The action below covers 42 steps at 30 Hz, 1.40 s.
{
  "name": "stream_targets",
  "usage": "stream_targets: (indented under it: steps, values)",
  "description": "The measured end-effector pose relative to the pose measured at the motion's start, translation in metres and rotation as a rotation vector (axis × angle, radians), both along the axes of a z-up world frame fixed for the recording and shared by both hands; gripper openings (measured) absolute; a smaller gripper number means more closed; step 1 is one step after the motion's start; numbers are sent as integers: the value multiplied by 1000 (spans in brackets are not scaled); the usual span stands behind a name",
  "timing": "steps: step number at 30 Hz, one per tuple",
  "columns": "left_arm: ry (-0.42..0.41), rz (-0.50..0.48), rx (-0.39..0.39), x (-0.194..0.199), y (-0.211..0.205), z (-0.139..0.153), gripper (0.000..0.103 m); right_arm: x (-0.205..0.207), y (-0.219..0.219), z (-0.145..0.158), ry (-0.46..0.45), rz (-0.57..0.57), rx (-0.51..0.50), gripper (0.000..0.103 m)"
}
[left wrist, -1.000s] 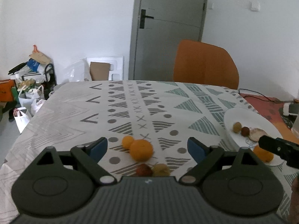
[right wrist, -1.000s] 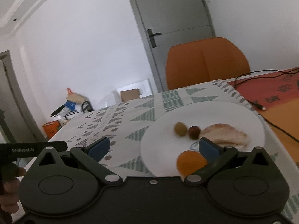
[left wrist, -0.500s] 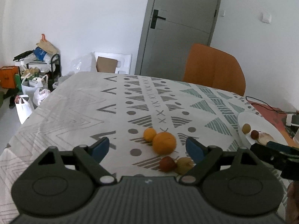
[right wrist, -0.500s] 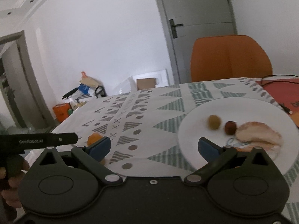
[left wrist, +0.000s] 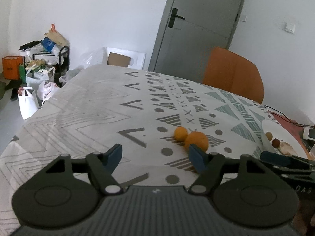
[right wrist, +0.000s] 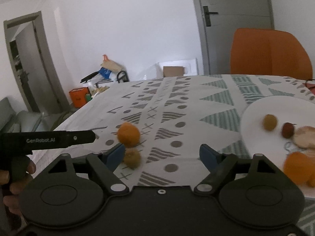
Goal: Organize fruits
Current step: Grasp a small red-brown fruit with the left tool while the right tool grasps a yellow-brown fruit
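A large orange (left wrist: 196,140) and a smaller orange (left wrist: 181,133) lie together on the patterned tablecloth. My left gripper (left wrist: 155,156) hovers just left of them, its jaws closing with only cloth between them. In the right wrist view the large orange (right wrist: 129,133) sits above a greenish fruit (right wrist: 132,158) by my left pad. My right gripper (right wrist: 162,155) has its jaws closing with no fruit between them. The white plate (right wrist: 256,108) holds a green fruit (right wrist: 270,122), a red fruit (right wrist: 288,130), a pale peel (right wrist: 305,137) and an orange (right wrist: 298,167).
An orange chair (left wrist: 234,74) stands at the table's far side by a grey door (left wrist: 198,23). Bags and a rack (left wrist: 39,63) crowd the floor at the left. A cable (left wrist: 285,118) lies on a red mat beyond the plate (left wrist: 275,125). A hand (right wrist: 11,173) holds the left gripper (right wrist: 59,138).
Both grippers have swung leftward, so the loose fruits and the plate have slid right in the views. Both pairs of jaws have narrowed. The small fruits by the large orange are now hidden in the left view.
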State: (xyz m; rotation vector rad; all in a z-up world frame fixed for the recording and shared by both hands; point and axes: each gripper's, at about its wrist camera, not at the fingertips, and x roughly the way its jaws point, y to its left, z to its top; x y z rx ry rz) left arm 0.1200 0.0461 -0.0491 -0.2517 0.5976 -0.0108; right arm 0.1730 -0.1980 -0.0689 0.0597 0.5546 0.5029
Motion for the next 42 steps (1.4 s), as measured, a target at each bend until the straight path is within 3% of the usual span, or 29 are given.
stream_targets:
  steps: [10,11,12,14,26,39,42]
  values:
    - [7,15,-25,-4,19,-5,71,9,27,-10,49,40,-37,60]
    - [7,16,-28,-5,20,-5,71,10,29,-12,59,48,-41,54]
    - [8,15,-31,-5,21,-6,71,12,31,-14,76,60,-41,38]
    - [8,9,-35,-4,22,-5,71,13,32,-15,78,60,-36,23]
    - [-6,-64,-13,3,-10,-2,71,7,5,-4,57,12,-22,23]
    - [28,-114,-8,15,-38,-7,61,6,-20,3,36,-39,5,23]
    - [59,-127,-15,20,-45,-13,54,5,-27,6,24,-52,9,23]
